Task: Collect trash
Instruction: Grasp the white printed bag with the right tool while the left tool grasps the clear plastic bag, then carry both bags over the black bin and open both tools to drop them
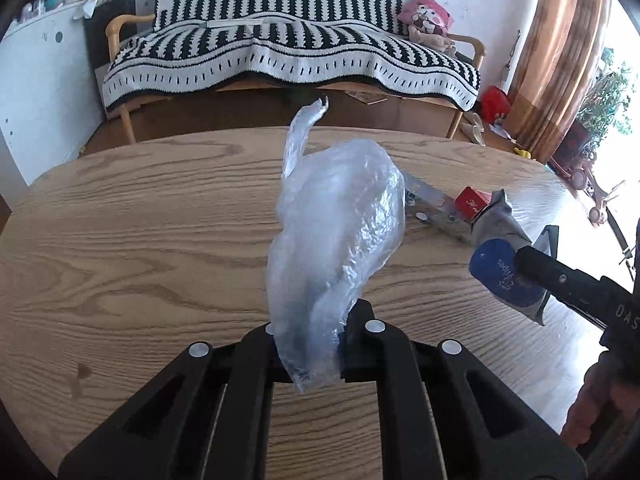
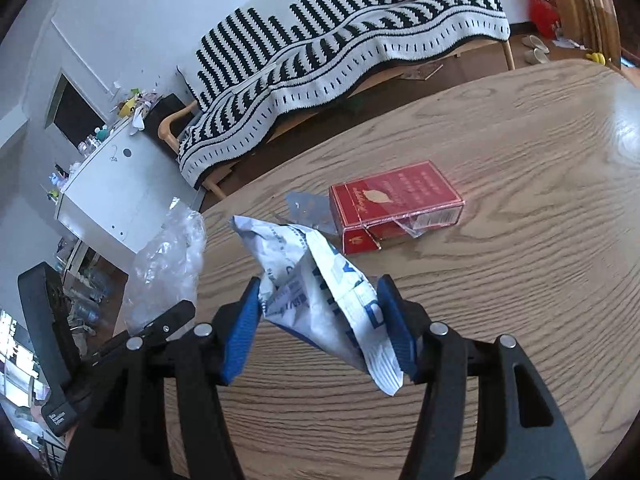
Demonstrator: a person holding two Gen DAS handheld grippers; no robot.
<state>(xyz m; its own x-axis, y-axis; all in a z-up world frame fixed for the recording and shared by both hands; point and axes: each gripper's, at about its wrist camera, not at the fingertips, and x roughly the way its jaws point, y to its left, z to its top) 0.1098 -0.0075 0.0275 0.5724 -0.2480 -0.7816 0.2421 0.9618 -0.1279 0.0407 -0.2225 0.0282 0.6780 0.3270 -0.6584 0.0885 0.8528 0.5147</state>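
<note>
A crumpled clear plastic bag (image 1: 336, 232) stands up from my left gripper (image 1: 312, 332), which is shut on its lower end above the wooden table (image 1: 140, 220). My right gripper (image 2: 320, 312) is shut on a crumpled white-and-blue wipes packet (image 2: 320, 280), its blue pads (image 2: 244, 328) pressing both sides. In the left wrist view that packet (image 1: 496, 276) hangs at the right. A red cigarette box (image 2: 396, 200) lies flat beyond it, with a shiny scrap of film (image 2: 304, 206) at its left end. The bag (image 2: 168, 256) and left gripper (image 2: 168, 320) show at the left.
A sofa under a black-and-white striped blanket (image 1: 280, 52) stands behind the table, with a pink plush toy (image 1: 426, 20) on its right end. A white cabinet (image 2: 116, 192) with clutter on top sits left of the sofa. The table's curved far edge (image 1: 200, 136) is close.
</note>
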